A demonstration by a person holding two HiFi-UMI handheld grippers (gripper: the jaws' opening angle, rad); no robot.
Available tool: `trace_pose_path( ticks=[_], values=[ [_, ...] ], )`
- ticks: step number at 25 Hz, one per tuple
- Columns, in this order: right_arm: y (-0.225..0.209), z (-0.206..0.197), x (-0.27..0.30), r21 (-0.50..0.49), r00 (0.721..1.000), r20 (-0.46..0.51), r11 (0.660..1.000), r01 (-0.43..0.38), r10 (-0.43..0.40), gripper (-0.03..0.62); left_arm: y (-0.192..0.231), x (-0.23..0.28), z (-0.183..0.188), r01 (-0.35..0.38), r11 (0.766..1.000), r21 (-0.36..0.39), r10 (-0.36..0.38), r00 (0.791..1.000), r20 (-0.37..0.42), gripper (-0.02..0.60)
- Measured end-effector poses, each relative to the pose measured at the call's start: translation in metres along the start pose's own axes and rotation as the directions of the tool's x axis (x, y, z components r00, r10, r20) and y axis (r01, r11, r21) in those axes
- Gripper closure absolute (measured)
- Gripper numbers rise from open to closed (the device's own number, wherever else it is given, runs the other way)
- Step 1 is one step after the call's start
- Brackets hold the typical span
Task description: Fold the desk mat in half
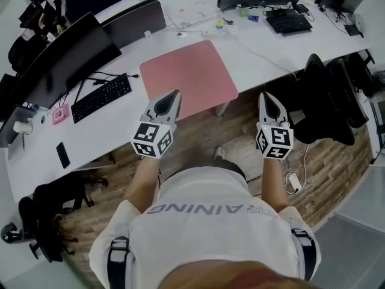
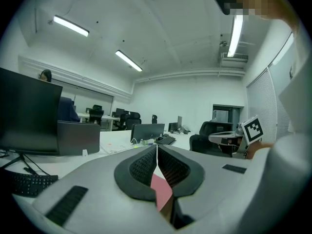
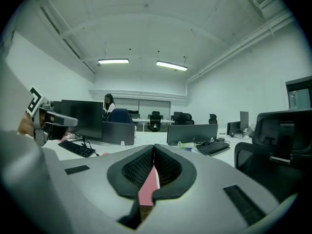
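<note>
A pink desk mat (image 1: pixel 189 77) lies flat on the white curved desk (image 1: pixel 114 131), its near edge at the desk's front edge. My left gripper (image 1: pixel 174 93) is shut and empty, its tips over the mat's near left edge. Off the desk, to the right of the mat's near right corner, my right gripper (image 1: pixel 266 95) hangs over the wooden floor, shut and empty. In the left gripper view the pads (image 2: pixel 144 167) meet with a strip of pink mat (image 2: pixel 162 190) showing below them. The right gripper view shows the same: closed pads (image 3: pixel 136 168) and pink mat (image 3: pixel 146 191) below.
A black keyboard (image 1: pixel 101 97) and a dark monitor (image 1: pixel 60 59) stand left of the mat, a second monitor (image 1: pixel 133 21) behind it. A phone (image 1: pixel 62 155) lies near the desk's front left. Black office chairs (image 1: pixel 334 101) stand to the right. A desk leg (image 1: pixel 222 108) shows below the mat.
</note>
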State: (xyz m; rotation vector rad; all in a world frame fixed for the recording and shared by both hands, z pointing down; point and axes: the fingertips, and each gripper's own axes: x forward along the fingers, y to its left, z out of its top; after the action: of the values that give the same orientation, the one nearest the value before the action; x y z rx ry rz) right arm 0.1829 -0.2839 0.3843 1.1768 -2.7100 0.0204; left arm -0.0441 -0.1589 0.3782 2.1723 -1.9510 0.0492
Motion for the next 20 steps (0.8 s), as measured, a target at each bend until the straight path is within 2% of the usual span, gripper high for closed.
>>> trace_pose_path(
  ticks=[5,10,15,20],
  values=[
    [-0.038,-0.002,0.049,-0.001,0.996,-0.008,0.996,-0.092,0.092,0.571,0.004,0.039,0.005,-0.104,0.995,-0.013,0.104,0.995,0.0,0.548],
    [-0.058,-0.013,0.093,-0.007,0.98,-0.032,0.981,-0.196,0.195,0.57,0.006,0.056,-0.001,-0.214,0.976,-0.035,0.215,0.977,0.008,0.548],
    [-0.033,-0.021,0.13,-0.023,0.946,-0.054,0.947,-0.321,0.32,0.57,0.023,0.04,-0.016,-0.337,0.939,-0.063,0.337,0.941,-0.007,0.548],
    [0.014,-0.028,0.156,0.024,0.89,-0.097,0.895,-0.446,0.446,0.571,0.048,0.007,-0.035,-0.446,0.888,-0.11,0.445,0.895,-0.033,0.548]
  ],
)
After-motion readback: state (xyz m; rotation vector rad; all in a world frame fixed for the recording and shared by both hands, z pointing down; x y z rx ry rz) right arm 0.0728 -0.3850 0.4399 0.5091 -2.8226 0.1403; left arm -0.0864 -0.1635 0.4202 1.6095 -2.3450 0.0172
